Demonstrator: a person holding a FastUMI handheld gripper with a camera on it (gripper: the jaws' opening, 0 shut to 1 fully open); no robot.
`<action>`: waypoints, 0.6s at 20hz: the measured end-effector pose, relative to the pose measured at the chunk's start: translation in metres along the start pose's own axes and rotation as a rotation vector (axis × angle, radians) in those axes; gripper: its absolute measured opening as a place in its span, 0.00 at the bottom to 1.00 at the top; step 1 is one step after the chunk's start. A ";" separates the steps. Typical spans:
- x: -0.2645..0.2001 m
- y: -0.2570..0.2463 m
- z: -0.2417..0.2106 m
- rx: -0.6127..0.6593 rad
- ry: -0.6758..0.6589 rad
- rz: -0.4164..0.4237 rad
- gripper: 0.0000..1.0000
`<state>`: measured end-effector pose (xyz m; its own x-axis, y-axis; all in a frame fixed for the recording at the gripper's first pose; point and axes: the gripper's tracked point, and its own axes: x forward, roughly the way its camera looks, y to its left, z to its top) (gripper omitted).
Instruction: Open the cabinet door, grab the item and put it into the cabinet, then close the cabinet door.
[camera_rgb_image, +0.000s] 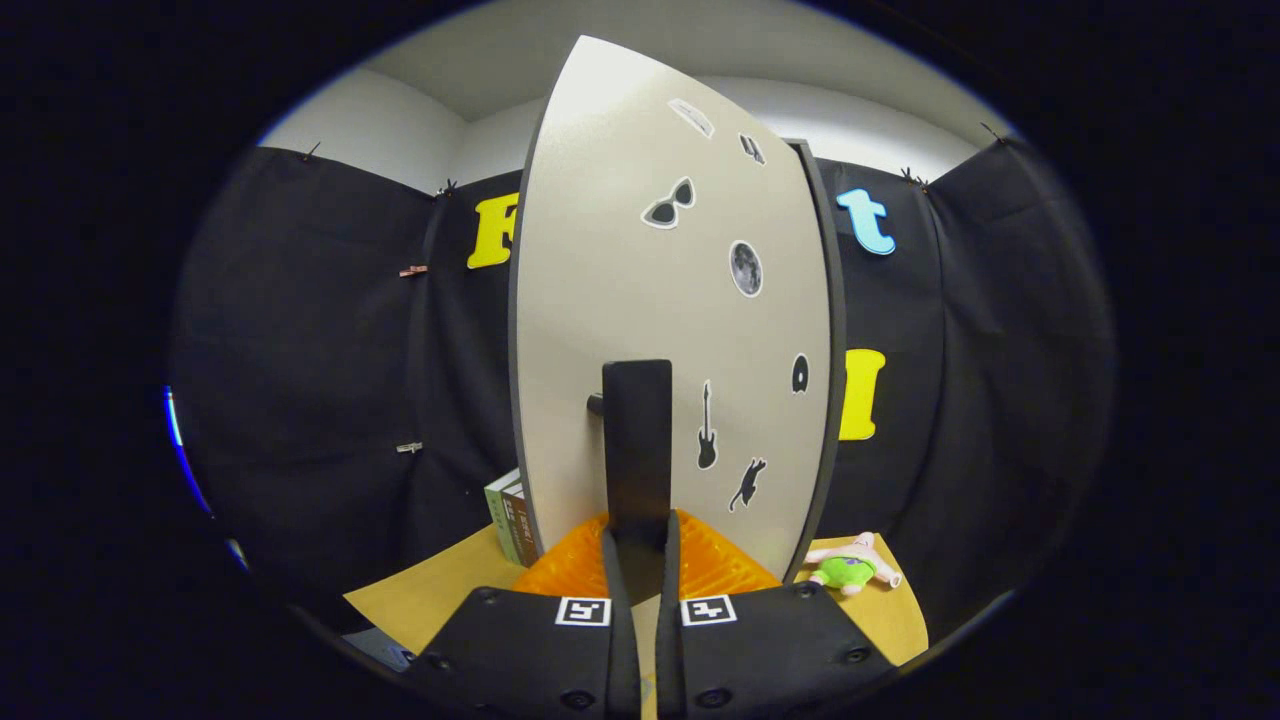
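Between the 2 orange fingers (570, 572) of the gripper (637, 560) stands the black handle (637, 445) of the cabinet door (640, 300); the fingers look pinched narrow on it from both sides, so I judge the step to be swinging the door, best done by keeping the grip square and following the hinge arc rather than pulling straight. Just beyond, books (512, 520) crowd the door's left edge, while the plush toy (852, 567), the item to stow, lies on the table (430, 590) off the door's right edge, with open tabletop around it.

Stickered beige cabinet door (620, 300); plush toy (850, 568) beside.
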<state>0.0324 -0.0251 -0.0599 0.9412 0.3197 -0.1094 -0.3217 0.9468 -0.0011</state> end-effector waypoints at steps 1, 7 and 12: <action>-0.004 -0.005 -0.001 0.008 0.009 -0.005 0.11; -0.026 -0.041 0.000 0.035 0.008 -0.043 0.10; -0.036 -0.069 0.001 0.024 -0.004 -0.099 0.10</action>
<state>0.0209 -0.1019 -0.0553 0.9686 0.2247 -0.1062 -0.2247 0.9743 0.0119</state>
